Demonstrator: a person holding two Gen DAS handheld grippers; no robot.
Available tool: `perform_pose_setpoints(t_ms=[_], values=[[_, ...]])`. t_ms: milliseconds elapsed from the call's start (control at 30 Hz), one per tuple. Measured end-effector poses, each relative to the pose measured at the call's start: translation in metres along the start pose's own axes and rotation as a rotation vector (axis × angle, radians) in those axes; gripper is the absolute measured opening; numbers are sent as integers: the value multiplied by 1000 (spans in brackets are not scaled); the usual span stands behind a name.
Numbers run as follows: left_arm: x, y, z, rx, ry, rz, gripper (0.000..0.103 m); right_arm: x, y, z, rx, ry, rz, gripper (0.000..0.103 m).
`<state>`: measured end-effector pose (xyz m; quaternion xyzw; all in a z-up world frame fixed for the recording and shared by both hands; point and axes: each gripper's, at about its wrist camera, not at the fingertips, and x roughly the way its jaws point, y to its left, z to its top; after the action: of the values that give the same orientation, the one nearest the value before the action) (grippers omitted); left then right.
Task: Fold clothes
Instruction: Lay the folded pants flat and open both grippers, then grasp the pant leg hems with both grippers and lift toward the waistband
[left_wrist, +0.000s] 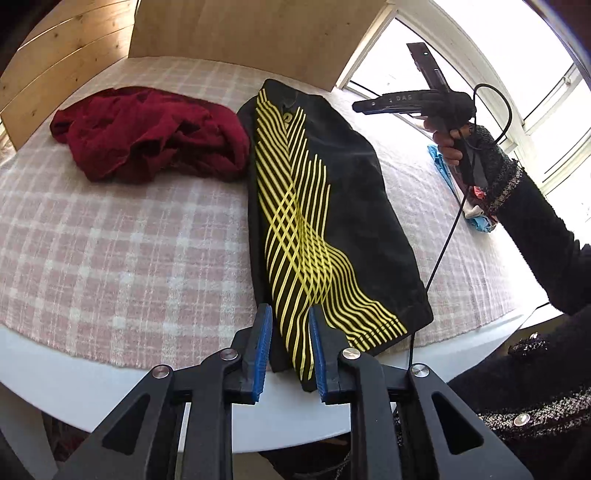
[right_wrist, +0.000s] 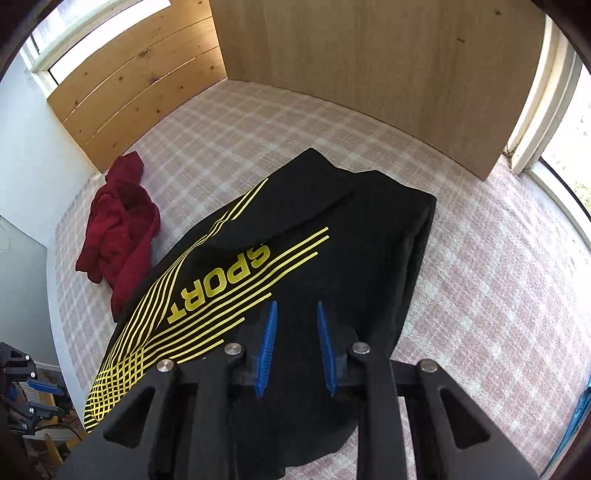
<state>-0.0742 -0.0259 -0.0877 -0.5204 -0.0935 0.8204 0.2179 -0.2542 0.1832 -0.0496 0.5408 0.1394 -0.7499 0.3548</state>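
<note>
One black garment (left_wrist: 332, 206) with thin yellow stripes lies flat on the checked woven tabletop (left_wrist: 110, 240), beside one crumpled red garment (left_wrist: 147, 136). Both blue-ridged claws, left claw (left_wrist: 290, 350) and right claw (right_wrist: 295, 347), gape, released.

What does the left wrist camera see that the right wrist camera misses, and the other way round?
Only the left wrist view shows the person's hand holding the right gripper, and some blue clothes behind it. Only the right wrist view shows the yellow word SPORT. Both show the black garment with yellow stripes, the red garment and the checked cloth.
</note>
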Motion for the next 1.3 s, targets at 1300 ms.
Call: perform_pose_setpoints(t_ms=[1300], values=[[181,45,251,329,204,-71,31,18,-53,-38,89,111,-132,8]])
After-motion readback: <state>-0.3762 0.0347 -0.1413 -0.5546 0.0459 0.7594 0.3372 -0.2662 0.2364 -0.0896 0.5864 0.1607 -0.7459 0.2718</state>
